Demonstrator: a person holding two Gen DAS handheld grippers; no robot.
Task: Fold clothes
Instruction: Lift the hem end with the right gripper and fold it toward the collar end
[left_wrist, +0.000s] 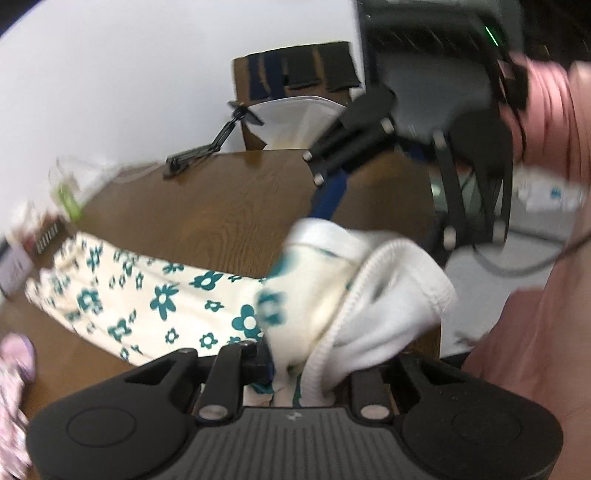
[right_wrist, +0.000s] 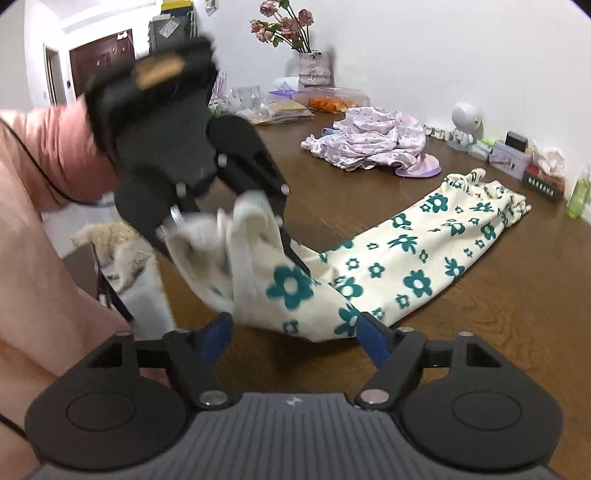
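A cream garment with teal flowers (right_wrist: 424, 258) lies stretched across the brown table (right_wrist: 480, 350), its far end near the wall. My left gripper (right_wrist: 236, 254) is shut on the garment's bunched near end, lifting it a little off the wood. In the left wrist view that white bunch (left_wrist: 369, 295) fills the space between the left gripper's (left_wrist: 295, 373) fingers. My right gripper (right_wrist: 293, 338) stands open, its blue fingertips on either side of the garment's lower edge without pressing it. It also shows in the left wrist view as the right gripper (left_wrist: 388, 225), above the bunch.
A crumpled lilac garment (right_wrist: 369, 140) lies further back on the table. A vase of flowers (right_wrist: 314, 68), food bags (right_wrist: 332, 101), a white figurine (right_wrist: 467, 122) and small boxes (right_wrist: 517, 158) line the wall. A cardboard box (left_wrist: 295, 85) stands beyond the table edge. A pink sleeve (right_wrist: 44, 147) is at left.
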